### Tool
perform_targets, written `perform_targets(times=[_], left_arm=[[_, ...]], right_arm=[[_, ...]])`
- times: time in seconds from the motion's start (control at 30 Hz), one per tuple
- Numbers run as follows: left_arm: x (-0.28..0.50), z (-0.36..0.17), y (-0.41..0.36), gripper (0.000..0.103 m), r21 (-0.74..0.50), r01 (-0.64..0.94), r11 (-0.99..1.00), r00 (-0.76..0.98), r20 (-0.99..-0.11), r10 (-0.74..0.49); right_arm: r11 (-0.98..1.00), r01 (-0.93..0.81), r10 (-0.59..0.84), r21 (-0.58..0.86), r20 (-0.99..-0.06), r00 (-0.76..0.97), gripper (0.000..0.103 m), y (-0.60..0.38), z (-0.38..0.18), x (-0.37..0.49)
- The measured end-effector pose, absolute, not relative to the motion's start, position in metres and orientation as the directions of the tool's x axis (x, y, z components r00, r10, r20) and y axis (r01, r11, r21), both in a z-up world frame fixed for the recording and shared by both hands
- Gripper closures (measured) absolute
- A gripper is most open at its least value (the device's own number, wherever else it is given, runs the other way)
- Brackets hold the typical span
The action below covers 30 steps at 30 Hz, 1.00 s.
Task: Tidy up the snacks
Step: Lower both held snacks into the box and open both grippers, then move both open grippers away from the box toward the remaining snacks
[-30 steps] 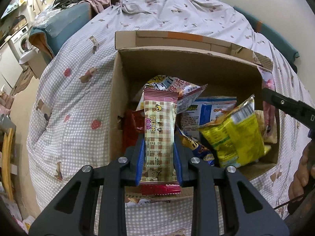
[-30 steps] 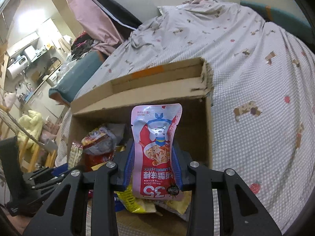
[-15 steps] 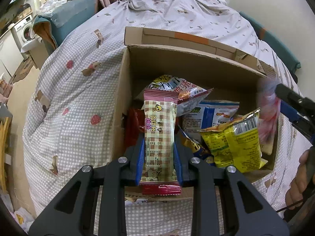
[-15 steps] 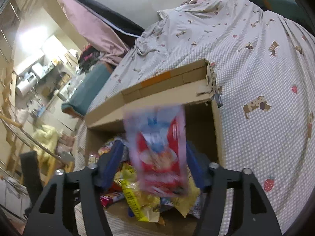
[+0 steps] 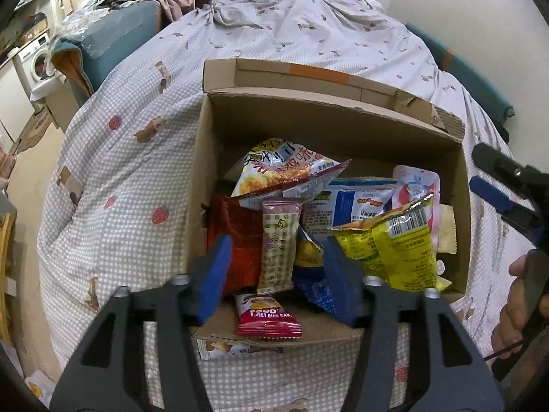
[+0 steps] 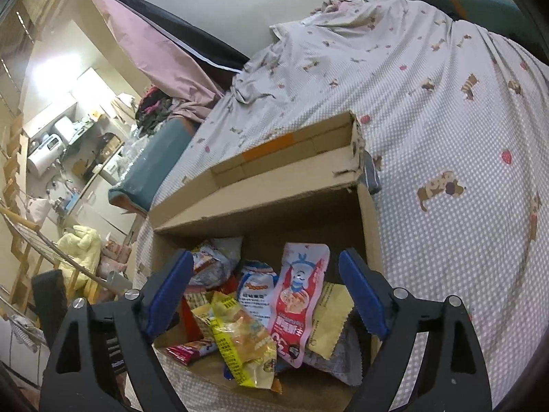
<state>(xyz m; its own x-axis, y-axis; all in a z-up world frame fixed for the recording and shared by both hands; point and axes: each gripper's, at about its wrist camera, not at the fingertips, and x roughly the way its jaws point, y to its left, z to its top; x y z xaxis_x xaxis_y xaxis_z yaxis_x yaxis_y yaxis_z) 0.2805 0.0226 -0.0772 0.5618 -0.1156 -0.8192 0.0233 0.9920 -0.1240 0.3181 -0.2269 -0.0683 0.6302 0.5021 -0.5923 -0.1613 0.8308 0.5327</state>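
An open cardboard box (image 5: 329, 120) (image 6: 291, 192) sits on the bed and holds several snack packs. My left gripper (image 5: 274, 271) is open above the box's near edge. The checked rice cake bar (image 5: 276, 240) lies between its jaws, loose, leaning on the near box flap. My right gripper (image 6: 267, 292) is open over the box. The pink-and-red snack stick pouch (image 6: 296, 302) (image 5: 417, 185) lies on the pile below it, at the box's right side. A yellow chip bag (image 5: 394, 243) (image 6: 240, 340) lies beside it.
The box stands on a checked bedspread (image 5: 130, 178) with strawberry and dog prints. The box's far flap (image 5: 308, 79) stands open. The right gripper's arm (image 5: 507, 185) shows at the right edge of the left wrist view. Room clutter (image 6: 68, 158) is off the bed's left.
Both grippers opened. The rice cake bar dropped from the left gripper onto the box's near edge. The pink pouch fell from the right gripper into the box.
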Motion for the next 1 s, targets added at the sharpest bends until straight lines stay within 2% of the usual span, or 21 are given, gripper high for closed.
perform_targets(times=[0.07, 0.23, 0.4, 0.53, 1.0], left_arm=[[0.279, -0.075, 0.024, 0.032, -0.124, 0.013, 0.992, 0.574, -0.812, -0.109], [0.279, -0.07, 0.027, 0.031, -0.115, -0.003, 0.993, 0.596, -0.798, -0.09], [0.275, -0.063, 0.031, 0.028, -0.116, -0.02, 0.993, 0.621, -0.779, -0.079], [0.27, -0.051, 0.034, 0.007, -0.122, -0.029, 0.992, 0.666, -0.743, -0.072], [0.247, -0.034, 0.047, 0.005, -0.129, -0.091, 0.988, 0.693, -0.721, -0.03]], right_arm=[[0.836, -0.159, 0.496, 0.526, -0.599, 0.629, 0.014, -0.226, -0.069, 0.318], [0.847, -0.166, 0.486, 0.505, -0.609, 0.627, 0.013, -0.223, -0.069, 0.317], [0.874, -0.179, 0.454, 0.451, -0.628, 0.632, 0.007, -0.216, -0.068, 0.314], [0.885, -0.173, 0.433, 0.432, -0.626, 0.649, 0.0, -0.217, -0.064, 0.311], [0.919, -0.133, 0.346, 0.371, -0.597, 0.724, 0.0, -0.232, -0.047, 0.279]])
